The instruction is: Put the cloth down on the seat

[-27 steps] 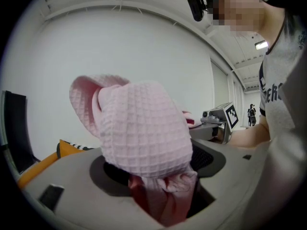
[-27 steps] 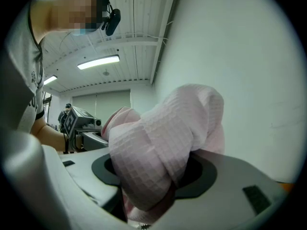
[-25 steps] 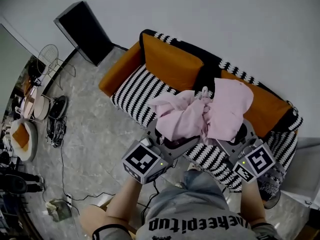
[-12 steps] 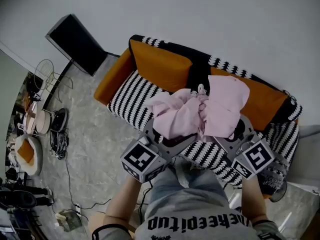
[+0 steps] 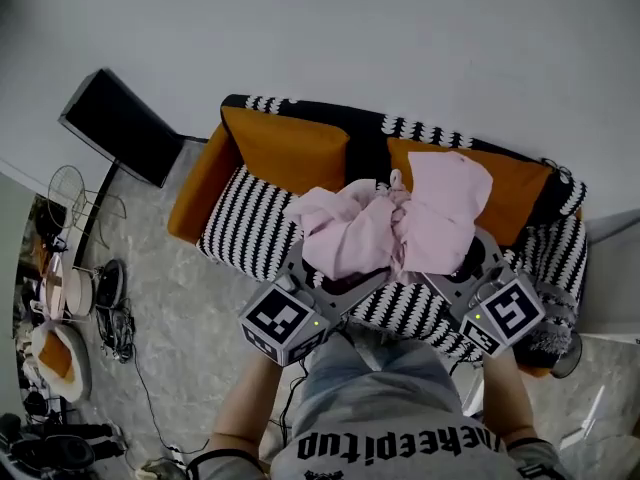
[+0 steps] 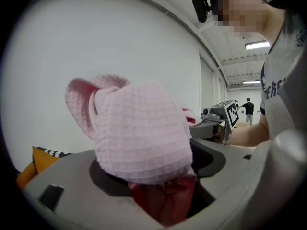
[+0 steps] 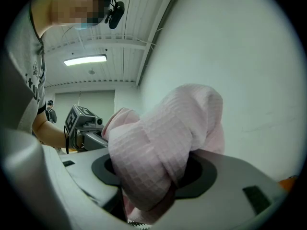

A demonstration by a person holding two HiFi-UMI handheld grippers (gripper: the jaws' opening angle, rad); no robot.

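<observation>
The left claw (image 5: 322, 286) and right claw (image 5: 462, 268) stay clamped on the bunched pink cloth (image 5: 395, 223), mid-frame above the striped seat (image 5: 250, 233). The sofa (image 5: 290, 148) now lies squarer across the frame, so the put-down looks lined up but not begun.

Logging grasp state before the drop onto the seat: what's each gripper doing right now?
Left gripper: closed on the pink cloth.
Right gripper: closed on the same cloth.
</observation>
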